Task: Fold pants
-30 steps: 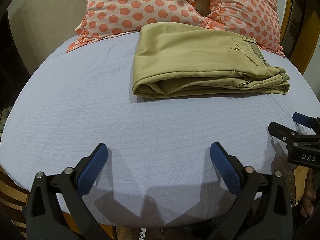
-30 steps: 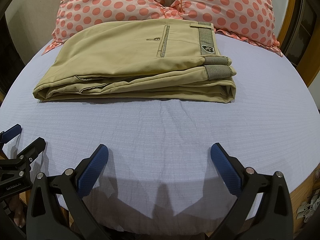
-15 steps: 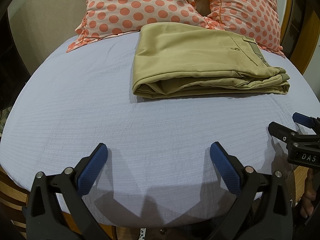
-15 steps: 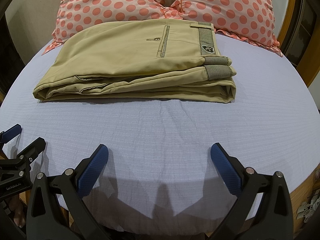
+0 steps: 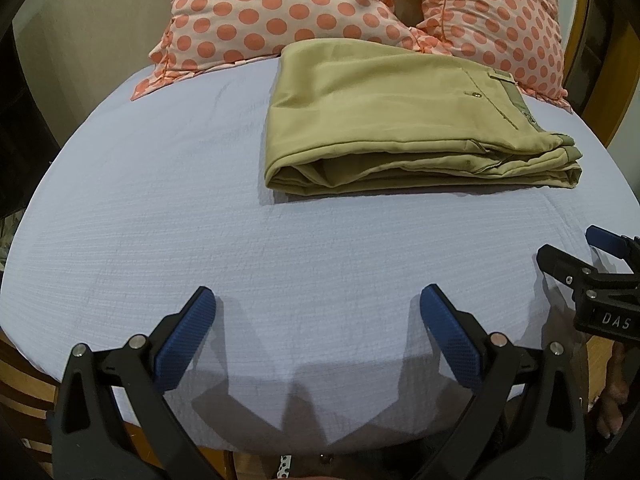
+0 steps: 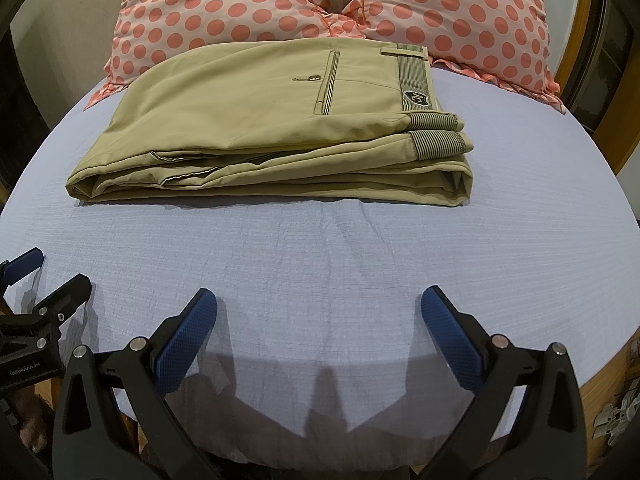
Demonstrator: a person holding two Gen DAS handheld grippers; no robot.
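Khaki pants (image 5: 400, 120) lie folded in a flat stack on the pale blue bed sheet (image 5: 200, 220), near the pillows. In the right wrist view the pants (image 6: 260, 120) show a back pocket and striped waistband on the right. My left gripper (image 5: 318, 304) is open and empty above the sheet near the bed's front edge, well short of the pants. My right gripper (image 6: 319, 304) is open and empty, also near the front edge. The right gripper (image 5: 576, 252) shows at the right edge of the left wrist view, and the left gripper (image 6: 52, 276) at the left edge of the right wrist view.
Two pink pillows with coral dots (image 6: 280, 4) lean at the head of the bed, behind the pants. A wooden bed frame (image 6: 600, 80) runs along the right side. A beige wall (image 5: 100, 32) is at the back left.
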